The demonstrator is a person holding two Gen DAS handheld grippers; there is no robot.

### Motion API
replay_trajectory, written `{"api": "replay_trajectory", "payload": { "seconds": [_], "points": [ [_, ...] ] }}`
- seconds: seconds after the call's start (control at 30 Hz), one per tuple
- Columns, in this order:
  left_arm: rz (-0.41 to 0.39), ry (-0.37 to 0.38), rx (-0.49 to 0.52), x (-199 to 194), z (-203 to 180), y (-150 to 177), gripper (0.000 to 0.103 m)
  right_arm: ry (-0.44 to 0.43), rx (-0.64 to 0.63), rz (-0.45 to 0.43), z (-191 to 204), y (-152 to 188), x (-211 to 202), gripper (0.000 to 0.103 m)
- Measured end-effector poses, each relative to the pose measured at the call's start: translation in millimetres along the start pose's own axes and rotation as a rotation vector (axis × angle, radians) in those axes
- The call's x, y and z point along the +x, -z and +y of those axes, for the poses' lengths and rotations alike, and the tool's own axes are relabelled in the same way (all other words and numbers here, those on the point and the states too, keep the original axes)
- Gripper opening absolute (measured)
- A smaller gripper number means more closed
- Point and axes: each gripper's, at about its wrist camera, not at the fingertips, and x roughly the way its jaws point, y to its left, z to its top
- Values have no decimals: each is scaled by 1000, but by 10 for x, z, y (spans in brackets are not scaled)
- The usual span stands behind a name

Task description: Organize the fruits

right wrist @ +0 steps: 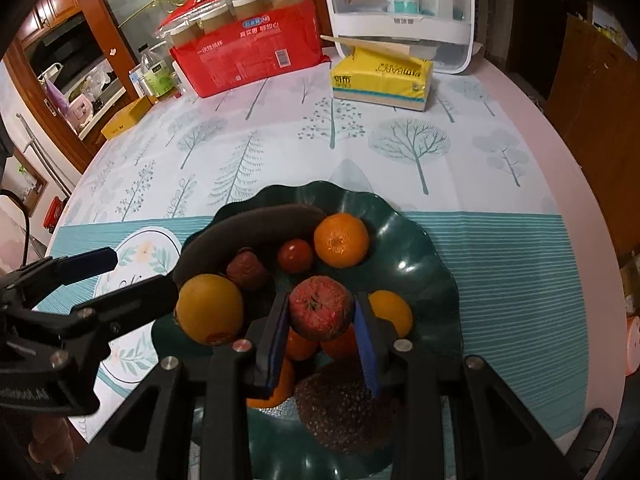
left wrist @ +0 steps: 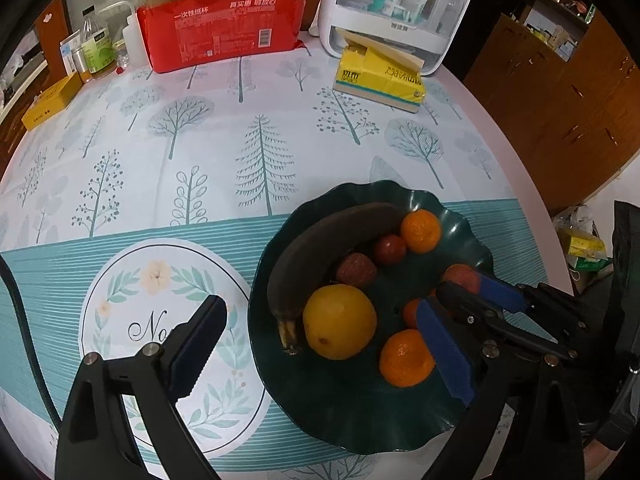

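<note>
Tree-print tablecloth [left wrist: 224,152] covers a round table [left wrist: 516,148] beside wooden cabinets [left wrist: 560,92].

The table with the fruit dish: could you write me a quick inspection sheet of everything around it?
Surface: round table under a tree-print cloth.
Job's things: dark green dish holding a blackened banana, a large yellow citrus, mandarins, small red fruits.
Clutter: red pack of paper cups, yellow tissue pack, white storage box, bottles, yellow carton.
Grippers: left gripper has its jaws wide apart over the dish, nothing between them; right gripper has its jaws closed on a wrinkled red fruit.
Cables: black cable at the left edge.
Surroundings: wooden cabinets.
</note>
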Motion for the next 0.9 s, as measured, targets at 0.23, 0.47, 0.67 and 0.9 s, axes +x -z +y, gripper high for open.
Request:
{"api": "replay_trajectory", "payload": {
  "seconds": [0.23, 0.47, 0.67, 0.9],
  "points": [
    [3, -11, -12, 29, 8, 49, 100, -5, -40, 8, 55, 60, 40, 41],
    [-5, -16, -15, -40, 18, 102, 101, -6, -35, 3, 63, 92, -14, 42],
    [-23, -28, -21, -205, 55, 172, 102, -5, -12, 14, 75, 146, -106, 42],
    [-57, -48, -28, -615, 133, 325, 102, 10, 5, 9, 146, 251, -378, 42]
  ]
}}
